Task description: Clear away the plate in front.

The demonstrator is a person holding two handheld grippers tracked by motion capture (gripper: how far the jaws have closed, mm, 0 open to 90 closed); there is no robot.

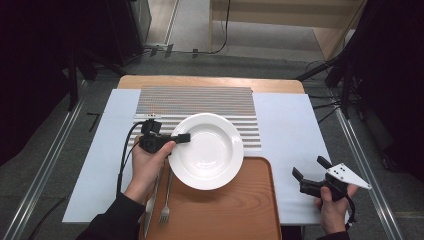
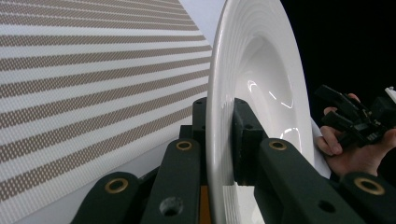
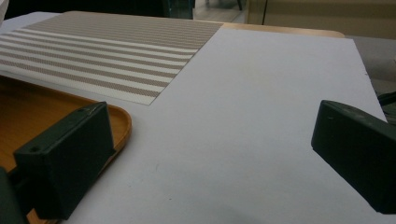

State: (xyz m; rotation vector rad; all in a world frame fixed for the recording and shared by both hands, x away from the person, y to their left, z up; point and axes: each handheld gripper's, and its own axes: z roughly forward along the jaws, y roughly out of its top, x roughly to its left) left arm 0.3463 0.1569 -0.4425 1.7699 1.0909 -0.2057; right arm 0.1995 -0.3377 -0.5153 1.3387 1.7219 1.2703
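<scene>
A white deep plate (image 1: 210, 152) lies half over the striped placemat (image 1: 200, 97) and half over the orange tray (image 1: 235, 205). My left gripper (image 1: 181, 138) is shut on the plate's left rim. In the left gripper view the plate (image 2: 261, 70) shows edge-on, and the left gripper (image 2: 219, 135) has one black jaw on each side of the rim. My right gripper (image 1: 310, 169) is held open over the white sheet to the right of the tray. In the right gripper view the right gripper (image 3: 210, 158) has its jaws wide apart with nothing between them.
A fork (image 1: 165, 210) and a knife (image 1: 151, 200) lie on the tray's left side, beside the left forearm. The white sheet (image 1: 290, 125) covers most of the wooden table. The tray's corner (image 3: 116, 119) and the placemat (image 3: 116, 51) lie left of the right gripper.
</scene>
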